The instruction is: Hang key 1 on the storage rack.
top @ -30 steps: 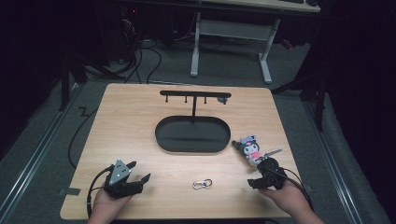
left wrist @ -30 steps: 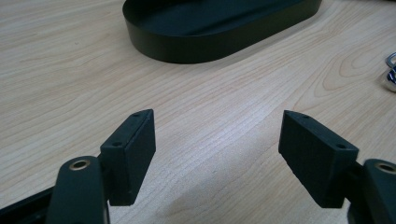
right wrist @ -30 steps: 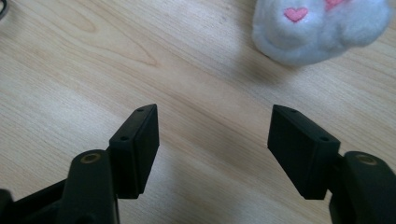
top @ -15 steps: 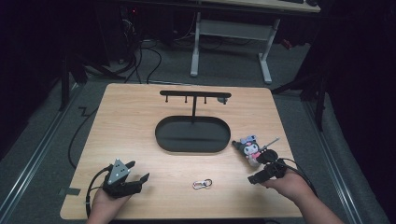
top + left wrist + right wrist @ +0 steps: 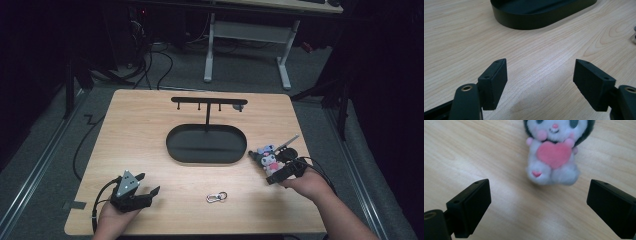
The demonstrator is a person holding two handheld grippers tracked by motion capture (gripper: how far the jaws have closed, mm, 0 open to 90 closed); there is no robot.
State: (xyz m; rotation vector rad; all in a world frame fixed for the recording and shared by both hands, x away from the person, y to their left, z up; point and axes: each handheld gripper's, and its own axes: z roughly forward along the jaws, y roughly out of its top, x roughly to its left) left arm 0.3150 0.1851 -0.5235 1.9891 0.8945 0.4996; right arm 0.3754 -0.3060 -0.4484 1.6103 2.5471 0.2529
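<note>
Just ahead of right gripper (image 5: 539, 207) | plush toy (image 5: 554, 150) | jaws apart

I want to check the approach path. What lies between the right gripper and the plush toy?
Bare wood of the table, seen in the right gripper view: the open right gripper faces the plush toy.

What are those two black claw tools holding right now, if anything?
Nothing. The left gripper is open over bare table, and the right gripper is open just short of the plush toy, its jaws apart and not touching it.
</note>
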